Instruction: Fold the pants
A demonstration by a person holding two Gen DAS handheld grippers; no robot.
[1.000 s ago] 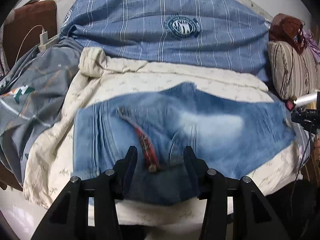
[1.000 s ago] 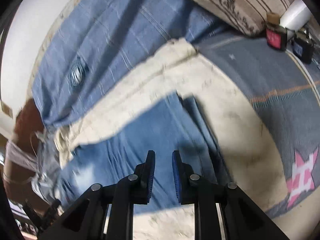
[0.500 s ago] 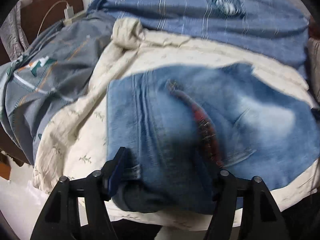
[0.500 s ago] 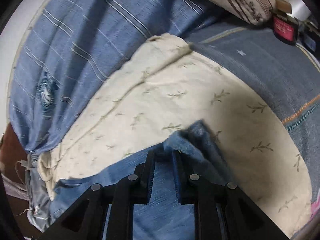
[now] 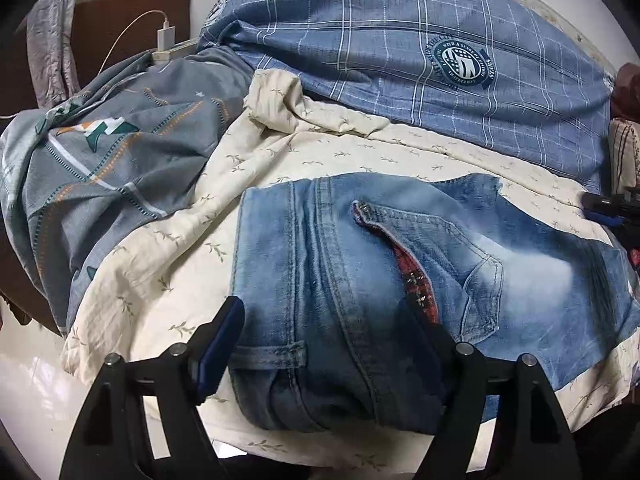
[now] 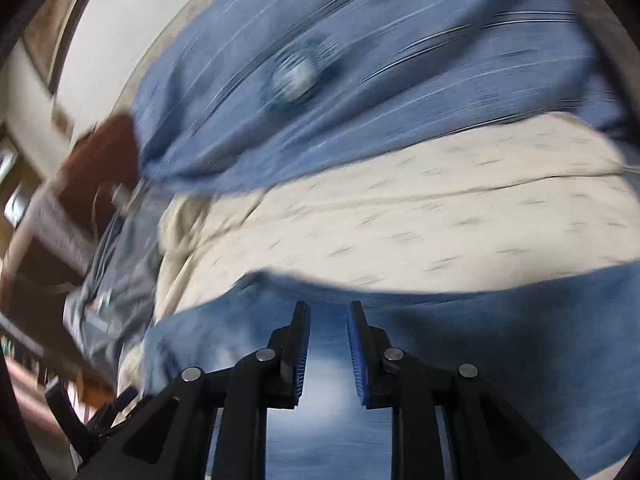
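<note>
Left wrist view: left gripper (image 5: 332, 344), jaws just opened wide around the jeans' (image 5: 400, 264) near folded edge, should bite deep through every layer before lifting.

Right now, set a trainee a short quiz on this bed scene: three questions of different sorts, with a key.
1. Multiple choice: what do the jeans lie on?
A. cream leaf-print sheet
B. a bare floor
C. a wooden table
2. True or false: the jeans are spread out at full length, with both legs straight.
3. What colour is the lining that shows along the open edge on top of the jeans?

Key: 1. A. 2. False: they are folded into a compact bundle. 3. Red.
</note>
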